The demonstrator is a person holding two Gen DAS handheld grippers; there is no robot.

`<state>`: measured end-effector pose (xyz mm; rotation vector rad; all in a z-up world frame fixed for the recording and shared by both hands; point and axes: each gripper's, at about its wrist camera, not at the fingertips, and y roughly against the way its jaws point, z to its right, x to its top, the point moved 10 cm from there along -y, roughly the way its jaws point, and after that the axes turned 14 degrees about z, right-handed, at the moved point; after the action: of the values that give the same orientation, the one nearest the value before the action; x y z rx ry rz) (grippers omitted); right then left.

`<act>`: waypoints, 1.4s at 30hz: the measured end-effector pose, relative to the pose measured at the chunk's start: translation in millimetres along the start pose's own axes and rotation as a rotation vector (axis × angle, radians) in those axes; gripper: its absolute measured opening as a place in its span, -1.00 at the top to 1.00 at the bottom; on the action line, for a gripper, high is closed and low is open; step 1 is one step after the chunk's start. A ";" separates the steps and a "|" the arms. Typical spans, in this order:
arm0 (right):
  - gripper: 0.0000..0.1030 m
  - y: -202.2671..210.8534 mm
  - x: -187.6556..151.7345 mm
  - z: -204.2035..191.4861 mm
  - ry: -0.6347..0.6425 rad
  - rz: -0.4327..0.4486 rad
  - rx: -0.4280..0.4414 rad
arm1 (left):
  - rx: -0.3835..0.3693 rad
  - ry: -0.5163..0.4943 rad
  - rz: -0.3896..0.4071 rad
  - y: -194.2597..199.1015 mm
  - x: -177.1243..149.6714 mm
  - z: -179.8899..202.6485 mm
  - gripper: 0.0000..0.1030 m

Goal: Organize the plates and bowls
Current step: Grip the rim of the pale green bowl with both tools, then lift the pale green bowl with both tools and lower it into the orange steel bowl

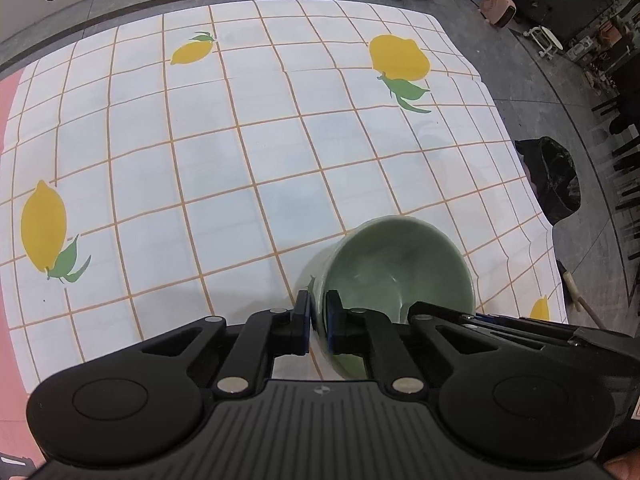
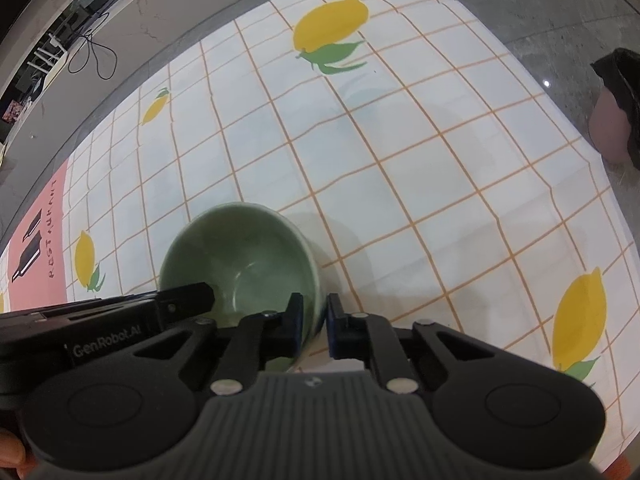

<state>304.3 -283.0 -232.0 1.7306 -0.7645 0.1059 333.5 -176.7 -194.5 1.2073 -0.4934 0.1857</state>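
Observation:
A pale green bowl [image 1: 400, 276] is held above the lemon-print tablecloth [image 1: 240, 160]. My left gripper [image 1: 318, 320] is shut on the bowl's left rim, one pad outside and one inside. My right gripper [image 2: 314, 324] is shut on the opposite rim of the same bowl [image 2: 240, 256]. Each gripper's black body shows at the bowl's far side in the other wrist view. The bowl is empty. No plates are in view.
The tablecloth [image 2: 400, 180] has an orange grid and yellow lemons. A pink mat [image 2: 38, 248] with "RESTAURANT" lies at the table's left edge. A black-lined bin [image 1: 556, 180] stands on the floor past the right edge. Clutter lies on the floor at the far right.

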 end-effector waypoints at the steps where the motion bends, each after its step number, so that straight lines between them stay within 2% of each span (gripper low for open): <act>1: 0.83 0.5 -0.2 0.4 -0.007 0.002 0.001 | 0.004 -0.010 -0.001 0.5 -0.4 0.5 0.86; 5: 0.84 6.1 -1.6 -2.6 -0.009 -0.001 0.005 | 0.022 -0.034 0.010 7.6 -0.5 3.0 0.87; 10: 0.85 26.5 1.0 -9.8 -0.004 0.014 0.033 | 0.025 -0.046 0.041 37.2 3.8 8.1 0.87; 16: 0.85 63.1 -7.2 -30.9 0.026 0.036 0.081 | 0.051 -0.035 0.070 81.2 -2.8 6.5 0.86; 22: 0.84 107.9 -23.4 -48.8 0.058 0.057 0.136 | 0.046 -0.014 0.108 127.7 -17.3 6.9 0.86; 28: 0.84 144.7 -47.7 -65.1 0.103 0.040 0.197 | 0.043 0.021 0.118 172.5 -41.3 1.4 0.85; 33: 0.83 166.7 -72.9 -73.4 0.136 0.001 0.242 | 0.049 0.038 0.096 197.3 -66.0 -2.9 0.84; 38: 0.83 176.3 -106.0 -75.5 0.178 -0.065 0.272 | 0.032 0.081 0.044 206.5 -97.8 -9.8 0.83; 42: 0.83 175.7 -128.8 -70.7 0.211 -0.109 0.263 | 0.022 0.105 0.023 203.6 -120.3 -10.8 0.83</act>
<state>131.4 -182.2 -120.8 1.9688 -0.5175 0.3212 150.4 -79.7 -80.0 1.2072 -0.4145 0.2739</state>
